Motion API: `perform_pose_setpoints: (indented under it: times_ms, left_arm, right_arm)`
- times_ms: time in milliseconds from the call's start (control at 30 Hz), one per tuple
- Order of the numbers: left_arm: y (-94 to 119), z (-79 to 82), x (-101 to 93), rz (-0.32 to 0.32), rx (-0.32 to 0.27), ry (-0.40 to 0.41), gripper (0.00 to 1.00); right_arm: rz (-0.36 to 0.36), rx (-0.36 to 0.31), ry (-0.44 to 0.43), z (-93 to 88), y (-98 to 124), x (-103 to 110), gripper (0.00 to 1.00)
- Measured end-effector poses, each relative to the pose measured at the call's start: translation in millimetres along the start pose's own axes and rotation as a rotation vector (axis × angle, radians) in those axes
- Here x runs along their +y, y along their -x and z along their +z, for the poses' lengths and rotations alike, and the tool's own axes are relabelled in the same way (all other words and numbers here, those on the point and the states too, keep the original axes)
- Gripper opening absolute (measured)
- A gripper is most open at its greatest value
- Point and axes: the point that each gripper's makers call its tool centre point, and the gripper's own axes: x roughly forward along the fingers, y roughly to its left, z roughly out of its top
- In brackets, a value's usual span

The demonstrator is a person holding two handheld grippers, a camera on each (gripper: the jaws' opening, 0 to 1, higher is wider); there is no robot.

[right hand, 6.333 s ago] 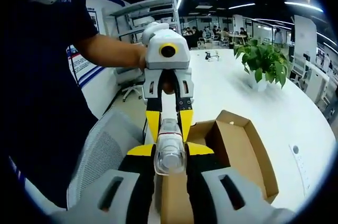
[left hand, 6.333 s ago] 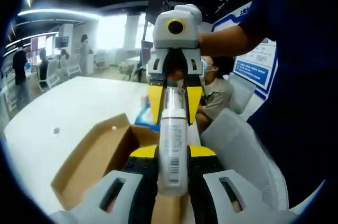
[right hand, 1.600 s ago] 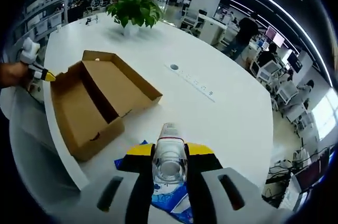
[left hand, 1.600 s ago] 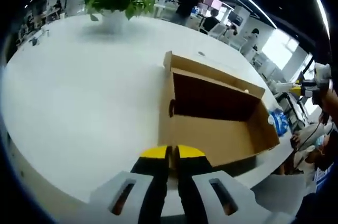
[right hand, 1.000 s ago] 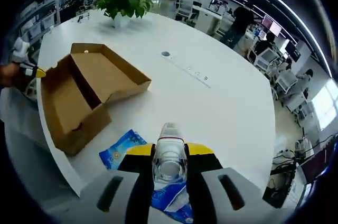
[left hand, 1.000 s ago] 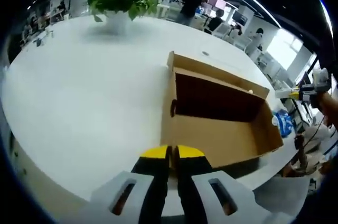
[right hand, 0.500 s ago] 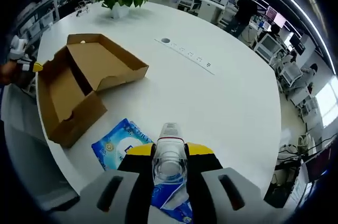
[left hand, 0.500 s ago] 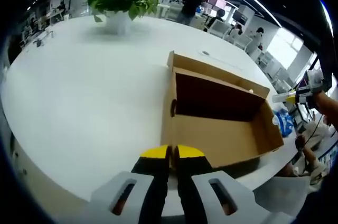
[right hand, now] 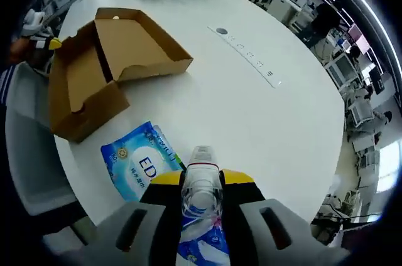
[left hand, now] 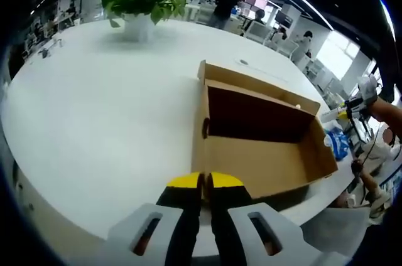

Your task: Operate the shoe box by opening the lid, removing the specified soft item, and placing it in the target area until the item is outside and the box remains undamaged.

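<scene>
Our left gripper [left hand: 204, 181] is sitting with its jaws pressed together and nothing between them, just short of the open box [left hand: 251, 134] on the white table [left hand: 94, 115]. Further right, our right gripper [right hand: 201, 181] is clamping a clear bottle [right hand: 201, 187], held above the table just past the box's near end. Below it a blue packet [right hand: 141, 162], most likely the soft item, is lying flat on the table beside the box, already outside.

We are judging the risks from here. The bottle is smooth and only pinched at its sides, so it could slip and land on the packet. The box is sitting close to the table edge, so a nudge from either gripper could tip it off or crease its lid.
</scene>
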Motion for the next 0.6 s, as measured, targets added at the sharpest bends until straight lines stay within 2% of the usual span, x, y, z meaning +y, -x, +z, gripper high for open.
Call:
perform_pose_setpoints:
  times_ms: [100,367,600]
  left_arm:
    - [-0.2,-0.1,-0.1,0.0,0.0,0.002,0.01]
    - [-0.7,0.3,0.5,-0.002,-0.003,0.004,0.01]
    - [1.3,0.5,-3.5,0.0,-0.004,-0.001,0.01]
  right_arm:
    - [0.022,0.039,0.04,-3.7,-6.8,-4.0,0.19]
    - [0.062,0.087,0.123,-1.1,-16.4,-6.5,0.19]
    - [0.137,0.139,0.264,-1.3,-25.5,-1.8,0.19]
